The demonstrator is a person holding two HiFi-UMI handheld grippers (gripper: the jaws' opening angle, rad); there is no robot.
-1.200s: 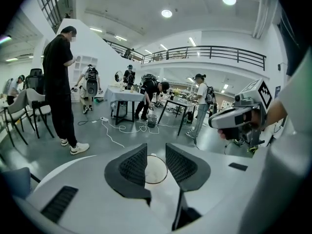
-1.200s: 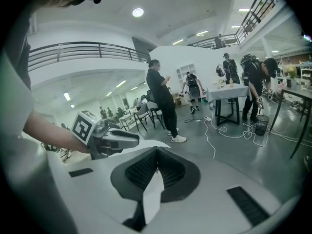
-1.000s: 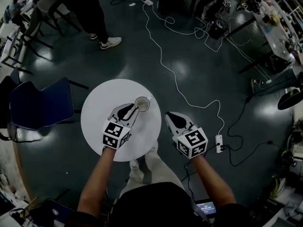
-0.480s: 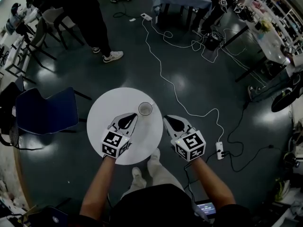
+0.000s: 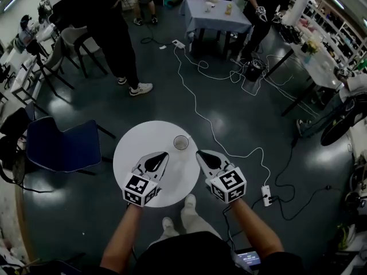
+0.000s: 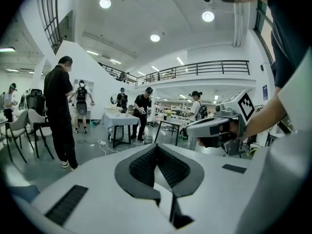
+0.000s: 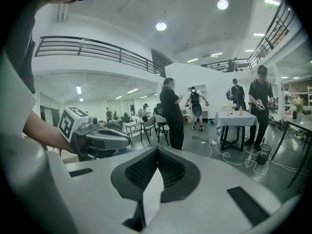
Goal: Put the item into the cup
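**Both tongs shut and empty, cup stands clear on the table**

Your left gripper (image 6: 157, 147) has its jaws pressed together with nothing between the pads. The same goes for your right gripper (image 7: 156, 150), which is closed with no load. You hold both over the near half of the round white table (image 5: 129, 153), side by side and apart from each other. They aim out across the room, not down at the tabletop. I read that as a rest pose that keeps both tips clear of the cup so nothing gets knocked.

The cup (image 5: 181, 142) stands upright near the table's far edge, just beyond the two tips and roughly between them, touching neither. There is no loose item on the tabletop and none in either gripper. My guess is that the item is in the cup and the task is about done, but the cup's inside is too small to confirm.

The tabletop is plain white and otherwise bare. The floor around it is dark and glossy with light glare. A blue chair (image 5: 63, 145) sits just beside the table on your left. A white cable (image 5: 195, 73) snakes from far off toward a power strip (image 5: 265, 195) on your right.

Farther out a person in black (image 5: 109, 27) stands by some chairs. A cloth-covered table (image 5: 215, 13) has more people around it. The room is a big open hall with a balcony rail and ceiling spots.
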